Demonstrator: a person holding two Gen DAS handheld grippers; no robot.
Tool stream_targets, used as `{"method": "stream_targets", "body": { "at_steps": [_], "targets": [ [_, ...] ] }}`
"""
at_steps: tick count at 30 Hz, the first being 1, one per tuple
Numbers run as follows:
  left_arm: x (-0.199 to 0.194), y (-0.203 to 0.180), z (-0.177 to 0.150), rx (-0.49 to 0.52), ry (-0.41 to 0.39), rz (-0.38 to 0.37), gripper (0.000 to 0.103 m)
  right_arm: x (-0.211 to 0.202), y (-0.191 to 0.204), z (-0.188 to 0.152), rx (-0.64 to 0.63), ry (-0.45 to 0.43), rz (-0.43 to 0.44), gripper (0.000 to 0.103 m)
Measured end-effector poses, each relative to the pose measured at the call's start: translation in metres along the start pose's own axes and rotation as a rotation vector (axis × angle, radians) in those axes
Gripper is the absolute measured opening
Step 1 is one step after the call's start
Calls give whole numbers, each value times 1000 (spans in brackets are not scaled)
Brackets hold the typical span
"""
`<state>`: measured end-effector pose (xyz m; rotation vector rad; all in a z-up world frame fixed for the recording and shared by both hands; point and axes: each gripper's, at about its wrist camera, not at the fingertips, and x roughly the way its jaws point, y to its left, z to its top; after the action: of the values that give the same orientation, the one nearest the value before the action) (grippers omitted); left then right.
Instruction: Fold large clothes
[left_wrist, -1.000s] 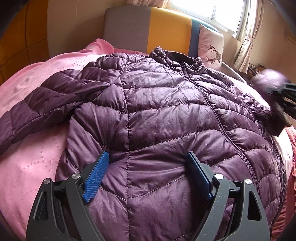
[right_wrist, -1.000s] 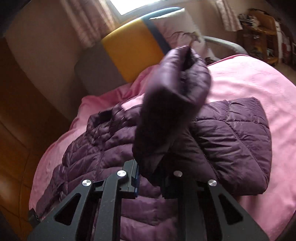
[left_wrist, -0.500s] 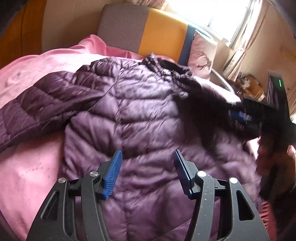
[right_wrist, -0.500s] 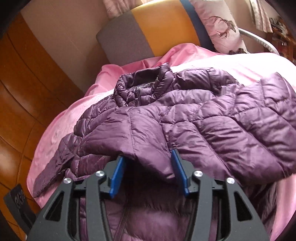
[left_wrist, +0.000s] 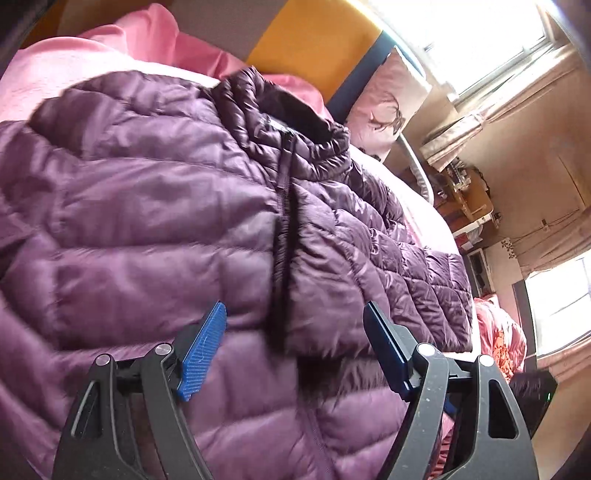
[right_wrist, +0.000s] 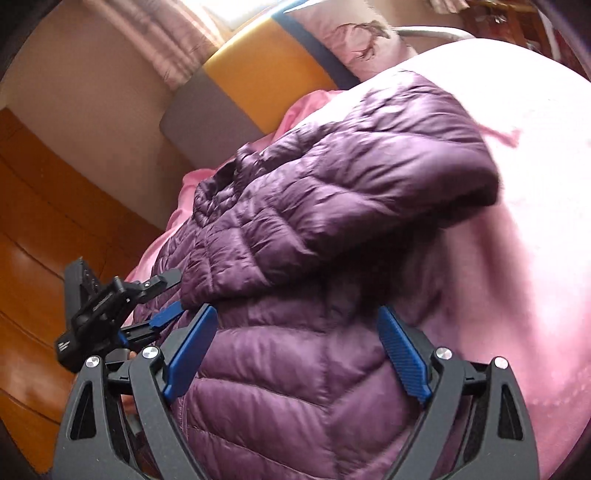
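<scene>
released since a second ago, the quilted sleeve (right_wrist: 388, 155) now lies folded across the puffy purple jacket (left_wrist: 147, 221) on the pink bed (right_wrist: 535, 221). right tongs (right_wrist: 295, 354) are opening wide, empty, over its glossy chest. left tongs (left_wrist: 295, 350) at nine o'clock, also opening, grip nothing.
</scene>
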<state>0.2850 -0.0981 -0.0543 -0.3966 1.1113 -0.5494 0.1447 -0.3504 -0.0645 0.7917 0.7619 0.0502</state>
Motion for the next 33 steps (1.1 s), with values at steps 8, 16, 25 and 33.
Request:
{"method": "stream_targets", "body": {
  "at_steps": [8,16,25,33],
  "targets": [
    [6,-26,22,47,-38,30,5,-3,-46,15,208,-82,122,99],
    [-75,-10,49,7,-220,-26,5,17,-64,44,392,-118,335,101],
    [-87,47,39,-79,-219,115,5,26,-74,61,517,-184,364,101],
    [-58,80,16,-81,-159,168,5,-4,-48,63,213,-105,85,101]
  ]
}}
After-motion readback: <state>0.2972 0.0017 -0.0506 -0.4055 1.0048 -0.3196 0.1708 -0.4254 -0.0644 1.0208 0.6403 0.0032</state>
